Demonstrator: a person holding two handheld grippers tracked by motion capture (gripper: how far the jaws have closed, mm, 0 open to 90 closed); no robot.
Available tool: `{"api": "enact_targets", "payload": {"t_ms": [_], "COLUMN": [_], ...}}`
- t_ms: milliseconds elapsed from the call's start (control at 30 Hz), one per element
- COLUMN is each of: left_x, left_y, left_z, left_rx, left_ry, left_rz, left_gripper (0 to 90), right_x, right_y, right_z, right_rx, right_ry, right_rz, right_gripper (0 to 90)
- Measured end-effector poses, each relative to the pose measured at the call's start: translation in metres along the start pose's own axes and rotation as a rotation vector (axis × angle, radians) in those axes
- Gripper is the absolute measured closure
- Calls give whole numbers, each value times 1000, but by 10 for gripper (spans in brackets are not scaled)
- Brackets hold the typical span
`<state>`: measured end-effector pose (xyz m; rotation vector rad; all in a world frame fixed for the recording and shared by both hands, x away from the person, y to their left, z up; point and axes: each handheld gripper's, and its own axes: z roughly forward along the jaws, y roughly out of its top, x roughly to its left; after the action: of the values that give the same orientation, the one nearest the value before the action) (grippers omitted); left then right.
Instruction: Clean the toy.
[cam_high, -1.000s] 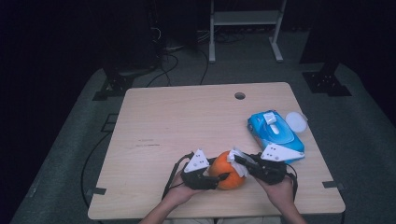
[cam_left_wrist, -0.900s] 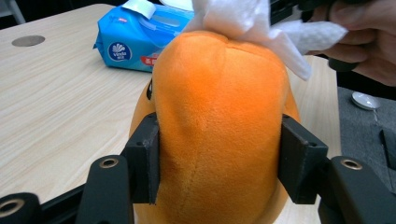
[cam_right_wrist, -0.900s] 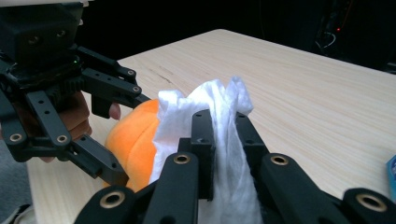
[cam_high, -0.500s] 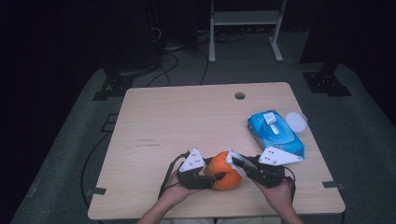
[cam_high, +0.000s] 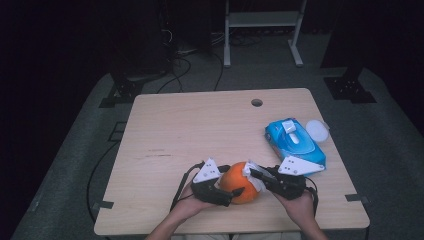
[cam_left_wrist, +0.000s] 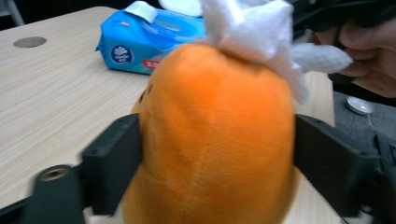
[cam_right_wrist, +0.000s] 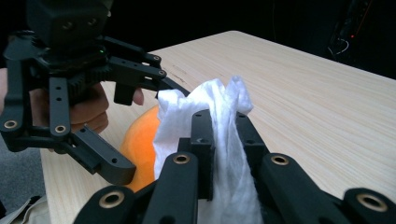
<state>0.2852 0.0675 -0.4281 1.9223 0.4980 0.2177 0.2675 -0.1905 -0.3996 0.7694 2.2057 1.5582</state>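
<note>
Two grippers are meeting at the orange plush toy (cam_high: 239, 182): your left gripper (cam_high: 231, 192), jaws just opening, is flanking it; your right gripper (cam_high: 253, 175) is pinching a white wipe (cam_high: 254, 176) against its top.

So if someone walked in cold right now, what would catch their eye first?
The orange plush toy at the table's near edge, between the jaws of the left gripper, which have just been opening. The right gripper presses a white wipe against it. Further right lies a blue wipes pack, lid open.
</note>
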Motion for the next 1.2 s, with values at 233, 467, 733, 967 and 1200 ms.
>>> {"api": "enact_targets", "payload": {"t_ms": [233, 467, 733, 967, 1200], "left_x": [-2, -6, -4, -10, -18], "left_y": [-3, -5, -2, -5, -6], "left_z": [4, 6, 6, 10, 12], "left_rx": [-4, -12, 18, 28, 29], "left_ry": [23, 23, -27, -27, -23], "left_rz": [3, 17, 35, 48, 107], "left_gripper": [253, 315, 129, 241, 308], "right_x": [17, 15, -5, 22, 25], "right_y": [6, 9, 0, 8, 11], "right_z": [4, 8, -2, 6, 13], "right_rx": [0, 4, 23, 19, 45], "right_ry": [11, -12, -45, -2, 6], "right_rz": [-45, -63, -20, -74, -106], "right_gripper": [804, 804, 805, 805, 806]}}
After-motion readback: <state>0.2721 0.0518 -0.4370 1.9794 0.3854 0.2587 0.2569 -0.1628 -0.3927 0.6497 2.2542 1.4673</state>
